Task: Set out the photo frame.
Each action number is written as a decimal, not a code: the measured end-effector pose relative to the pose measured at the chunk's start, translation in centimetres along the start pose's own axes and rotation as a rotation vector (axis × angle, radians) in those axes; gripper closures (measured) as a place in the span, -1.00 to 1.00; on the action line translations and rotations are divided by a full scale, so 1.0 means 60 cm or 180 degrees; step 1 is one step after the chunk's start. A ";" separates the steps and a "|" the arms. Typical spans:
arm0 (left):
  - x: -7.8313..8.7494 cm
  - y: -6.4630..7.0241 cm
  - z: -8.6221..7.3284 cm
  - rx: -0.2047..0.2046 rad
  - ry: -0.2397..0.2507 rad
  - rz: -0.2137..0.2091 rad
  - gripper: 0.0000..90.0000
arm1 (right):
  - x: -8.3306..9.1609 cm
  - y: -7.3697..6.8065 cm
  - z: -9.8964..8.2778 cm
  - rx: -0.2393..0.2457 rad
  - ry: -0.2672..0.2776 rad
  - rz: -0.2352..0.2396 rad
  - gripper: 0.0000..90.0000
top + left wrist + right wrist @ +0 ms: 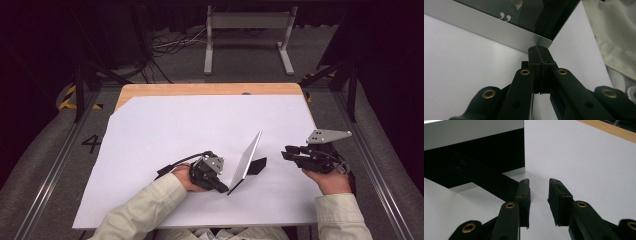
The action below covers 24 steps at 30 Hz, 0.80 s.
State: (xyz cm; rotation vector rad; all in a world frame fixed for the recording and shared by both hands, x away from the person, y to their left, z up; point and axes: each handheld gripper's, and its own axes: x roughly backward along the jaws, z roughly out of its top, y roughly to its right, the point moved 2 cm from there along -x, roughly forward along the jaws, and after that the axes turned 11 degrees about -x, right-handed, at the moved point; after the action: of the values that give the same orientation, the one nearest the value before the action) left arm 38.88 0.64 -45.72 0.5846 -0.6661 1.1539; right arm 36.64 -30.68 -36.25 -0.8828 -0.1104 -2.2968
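Propped on the white sheet (165, 135) that covers the wooden table (210, 89), a photo frame (246, 159) stands tilted, leaning back on a black support leg (257, 165) that rests on the sheet behind it. In the high view it sits a little right of the table's middle, between the two grippers, its near lower corner by the left one. The left gripper (223, 188), held in the person's left hand (182, 176), has its jaws clenched together with nothing between them, and the tips sit at the frame's lower corner; in the left gripper view (538, 47) they look to be touching the silver edge of the frame (499, 32), with dark glass above it. The right gripper (286, 153), in the right hand (327, 181), hangs just beside the frame's back, apart from it. Its jaws stand parted and grasp nothing: in the right gripper view (539, 185) bare white sheet shows between them, and the left jaw is close beside the black support leg (486, 180).
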 end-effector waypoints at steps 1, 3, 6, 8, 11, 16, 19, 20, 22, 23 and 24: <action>0.000 0.000 0.000 0.0000 0.0000 0.0000 1.00 | 0.000 0.000 0.000 0.0000 0.0000 0.0000 0.55; -0.005 0.000 0.005 -0.0034 -0.0006 -0.0010 1.00 | 0.001 0.000 0.000 0.0001 -0.0004 -0.0001 0.55; -0.012 0.001 0.012 -0.0028 0.0009 -0.0048 1.00 | 0.003 -0.001 -0.002 -0.0004 -0.0005 -0.0012 0.55; -0.017 0.002 0.017 -0.0043 0.0003 -0.0074 1.00 | 0.005 0.000 -0.003 -0.0008 -0.0007 -0.0020 0.55; -0.025 0.005 0.023 -0.0055 0.0008 -0.0103 1.00 | 0.006 0.000 -0.004 -0.0020 -0.0003 -0.0025 0.55; -0.036 0.006 0.032 -0.0005 0.0049 -0.0159 1.00 | 0.006 0.000 -0.004 -0.0017 -0.0010 -0.0027 0.55; -0.041 0.007 0.037 -0.0007 0.0068 -0.0157 1.00 | 0.007 0.000 -0.004 -0.0018 -0.0007 -0.0026 0.55; -0.043 0.008 0.038 -0.0001 0.0080 -0.0160 1.00 | 0.007 0.000 -0.004 -0.0019 -0.0004 -0.0027 0.55; -0.047 0.008 0.041 0.0015 0.0093 -0.0144 1.00 | 0.009 0.000 -0.004 -0.0025 0.0002 -0.0031 0.55; -0.049 0.007 0.042 0.0017 0.0101 -0.0147 1.00 | 0.009 0.000 -0.004 -0.0029 0.0003 -0.0035 0.55; -0.050 0.008 0.043 0.0041 0.0101 -0.0150 1.00 | 0.010 0.000 -0.005 -0.0038 0.0011 -0.0038 0.55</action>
State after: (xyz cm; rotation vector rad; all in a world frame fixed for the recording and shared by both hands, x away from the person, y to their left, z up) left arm 37.19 -2.96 -46.15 0.5890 -0.6151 1.1221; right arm 36.17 -31.12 -36.10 -0.8866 -0.1008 -2.3121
